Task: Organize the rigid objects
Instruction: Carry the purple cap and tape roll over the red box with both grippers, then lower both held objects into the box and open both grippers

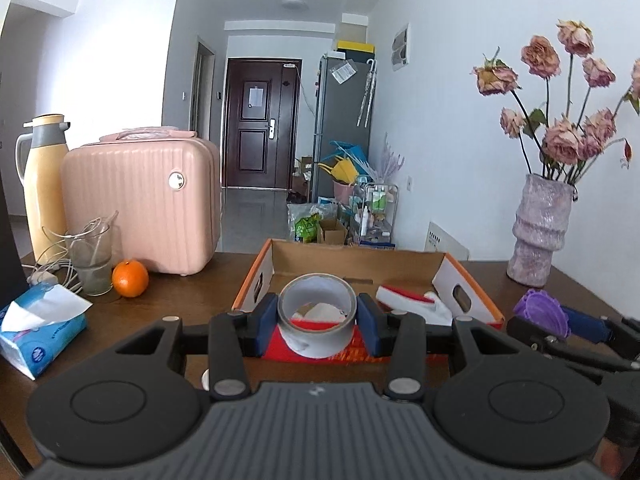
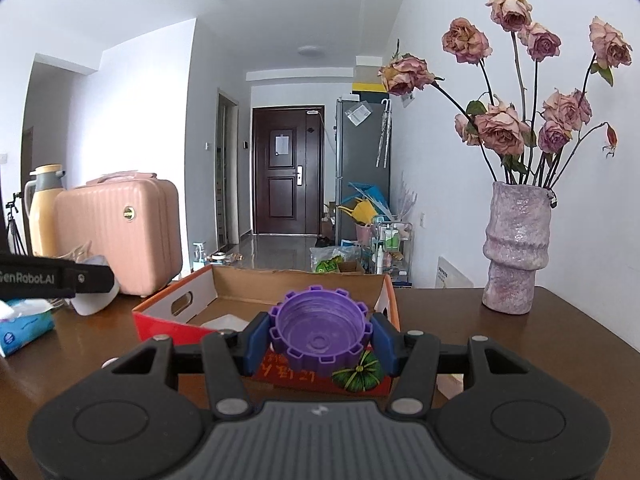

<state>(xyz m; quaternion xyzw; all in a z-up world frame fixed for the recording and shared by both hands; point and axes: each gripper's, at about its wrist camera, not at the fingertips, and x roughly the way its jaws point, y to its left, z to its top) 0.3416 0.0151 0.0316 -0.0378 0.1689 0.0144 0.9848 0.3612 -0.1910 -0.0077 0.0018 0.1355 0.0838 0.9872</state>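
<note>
My left gripper (image 1: 317, 322) is shut on a grey roll of tape (image 1: 318, 340), held above the near edge of an open cardboard box (image 1: 360, 262) with orange-red rims. Inside that box lie a white and red item (image 1: 408, 298) and some white paper. My right gripper (image 2: 319, 340) is shut on a purple toothed plastic cap (image 2: 320, 330), its hollow side facing me, just over the box's (image 2: 256, 280) near wall. In the left wrist view the purple cap (image 1: 546, 312) and the right gripper show at the right edge.
On the brown table (image 1: 180, 292) stand a pink case (image 1: 148, 204), a yellow thermos (image 1: 40, 184), a glass with cables (image 1: 90, 256), an orange (image 1: 130, 279), a tissue pack (image 1: 40, 332) and a vase of dried roses (image 2: 514, 248). A small green pumpkin (image 2: 358, 374) lies by the box front.
</note>
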